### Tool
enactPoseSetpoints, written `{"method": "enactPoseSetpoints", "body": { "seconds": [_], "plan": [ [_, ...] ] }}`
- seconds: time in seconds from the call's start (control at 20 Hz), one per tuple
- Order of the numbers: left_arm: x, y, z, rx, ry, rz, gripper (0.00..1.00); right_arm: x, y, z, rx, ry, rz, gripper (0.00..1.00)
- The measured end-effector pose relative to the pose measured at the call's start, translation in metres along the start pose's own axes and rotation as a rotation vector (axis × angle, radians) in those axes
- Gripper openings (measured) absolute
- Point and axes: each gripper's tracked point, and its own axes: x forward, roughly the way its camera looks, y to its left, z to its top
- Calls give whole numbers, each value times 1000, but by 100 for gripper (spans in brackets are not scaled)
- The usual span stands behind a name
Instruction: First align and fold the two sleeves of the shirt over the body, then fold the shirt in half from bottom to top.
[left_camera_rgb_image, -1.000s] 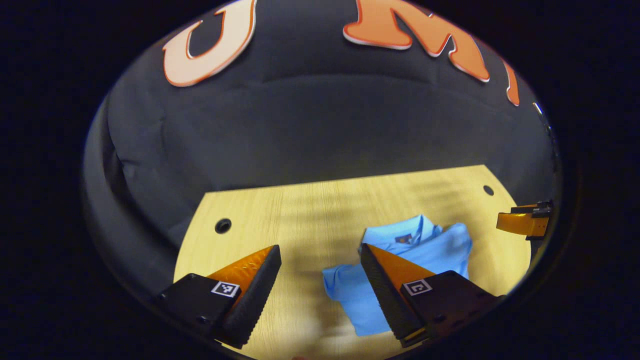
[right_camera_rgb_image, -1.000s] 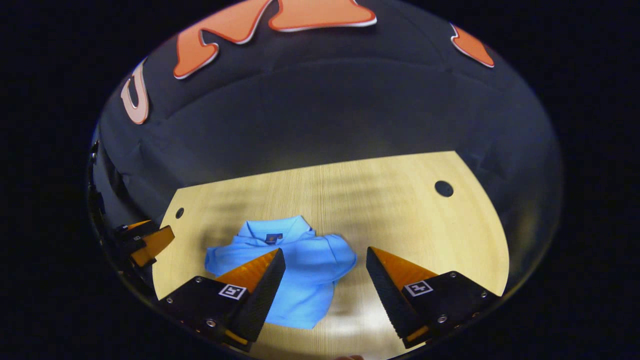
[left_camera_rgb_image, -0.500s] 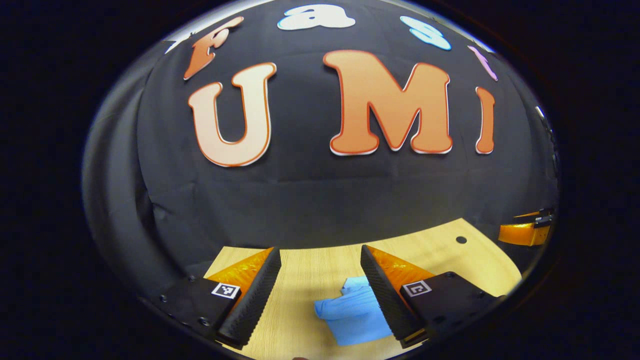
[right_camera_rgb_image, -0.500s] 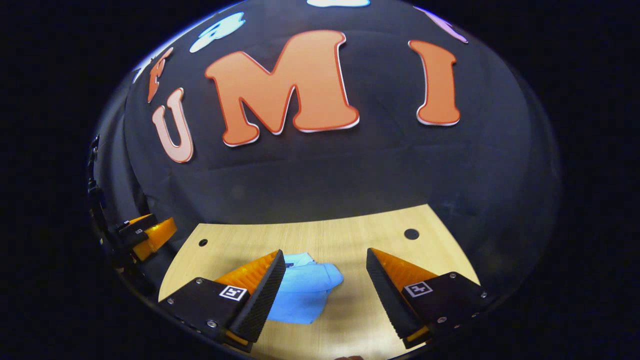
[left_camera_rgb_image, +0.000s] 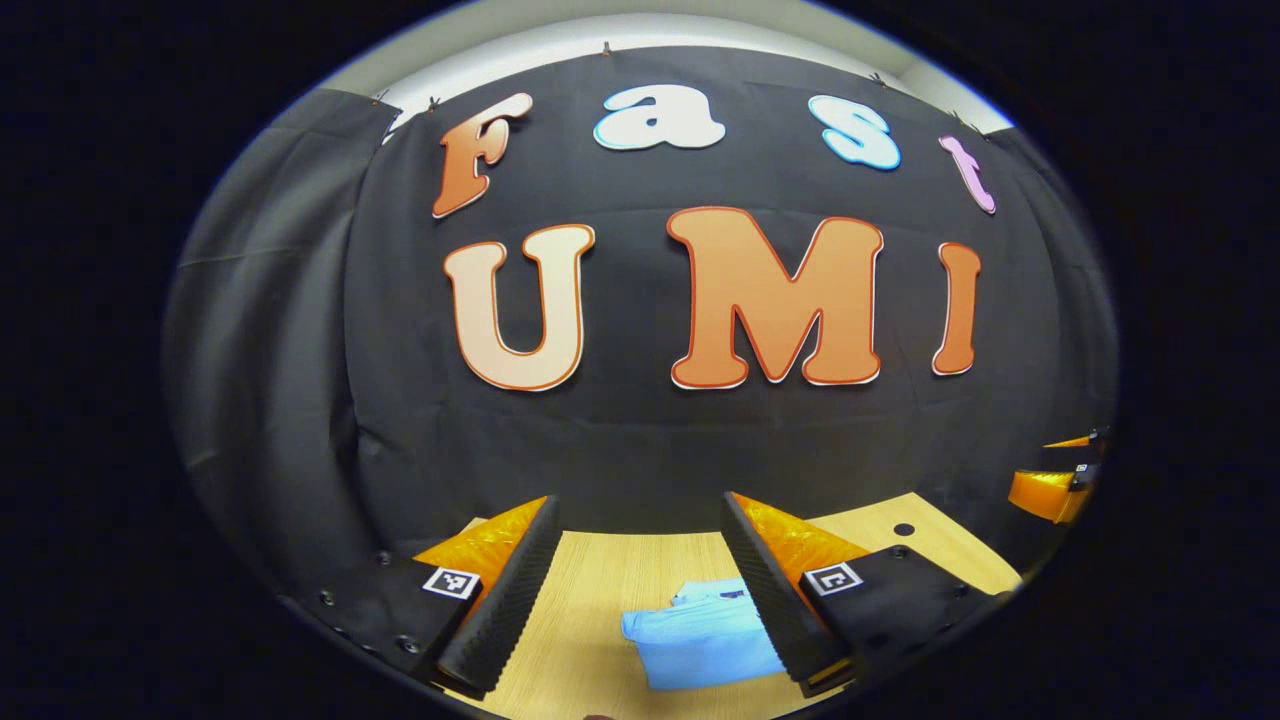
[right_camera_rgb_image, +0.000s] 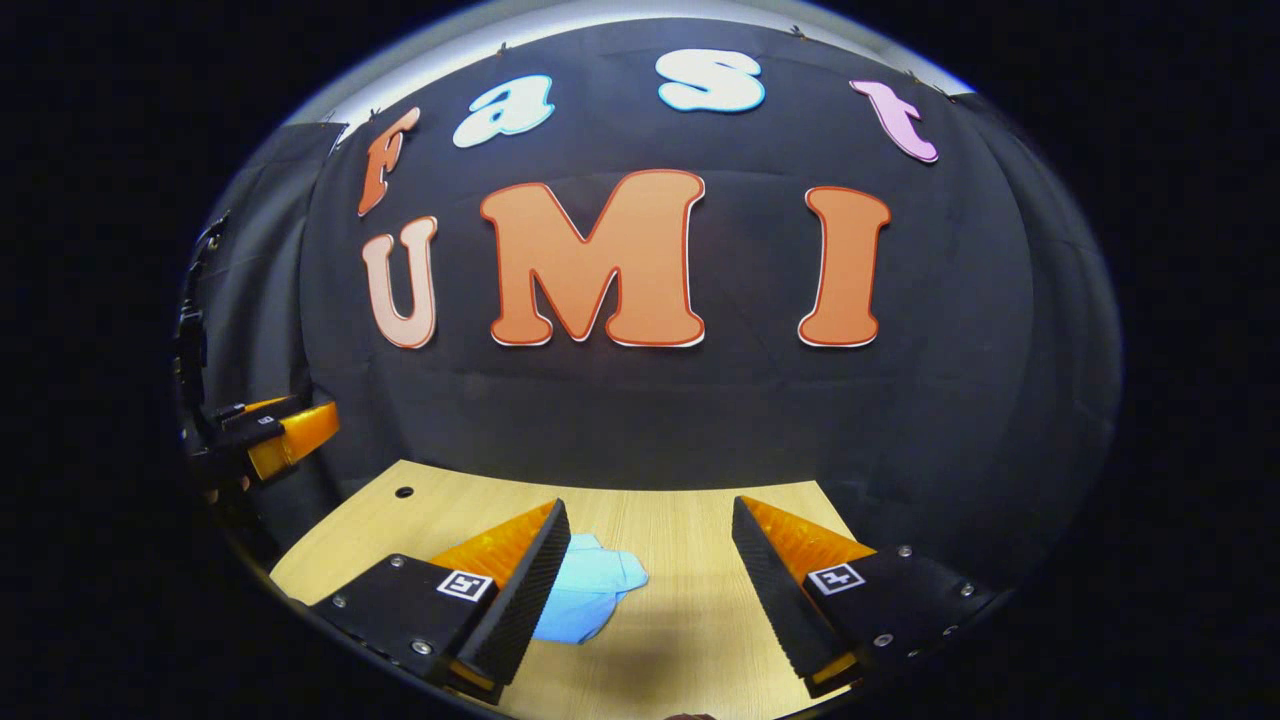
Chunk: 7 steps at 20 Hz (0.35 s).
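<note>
**Left gripper view: both grippers raised and open, folded shirt on the worktop**

Left gripper view looks level at the booth's black cloth wall (left_camera_rgb_image: 620, 440), with the light wooden worktop (left_camera_rgb_image: 600, 600) low in the picture. The left gripper (left_camera_rgb_image: 635, 590) has its fingers spread wide apart with nothing between them. A blue shirt (left_camera_rgb_image: 700, 640) lies on the worktop as a compact folded bundle, its collar end toward the wall, partly hidden behind the right-hand finger. It touches neither finger. At the right edge, the right gripper (left_camera_rgb_image: 1050, 490) is seen above the worktop's far corner, near a small round hole (left_camera_rgb_image: 903, 529) in the wood.

In the right gripper view, the right gripper (right_camera_rgb_image: 650, 590) also has its fingers wide apart and empty. The shirt (right_camera_rgb_image: 590, 595) lies on the worktop (right_camera_rgb_image: 690, 640), partly behind the left-hand finger. The left gripper (right_camera_rgb_image: 285, 440) appears at the left edge, raised above the worktop, well apart from the shirt; whether its fingers are apart cannot be told from here.
</note>
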Motion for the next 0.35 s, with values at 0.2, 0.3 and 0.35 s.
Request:
{"method": "enactPoseSetpoints", "body": {
  "seconds": [0.2, 0.3, 0.35],
  "plan": [
    [-23, 2, 7, -14, -23, 5, 100, -25, 3, 7, 14, -37, 4, 98],
    [-32, 7, 5, -29, -25, 6, 100, -36, 5, 0, 13, -27, -14, 98],
    [-35, 9, 2, -38, -17, 4, 100, -42, 6, -3, 18, -19, -23, 98]
  ]
}}
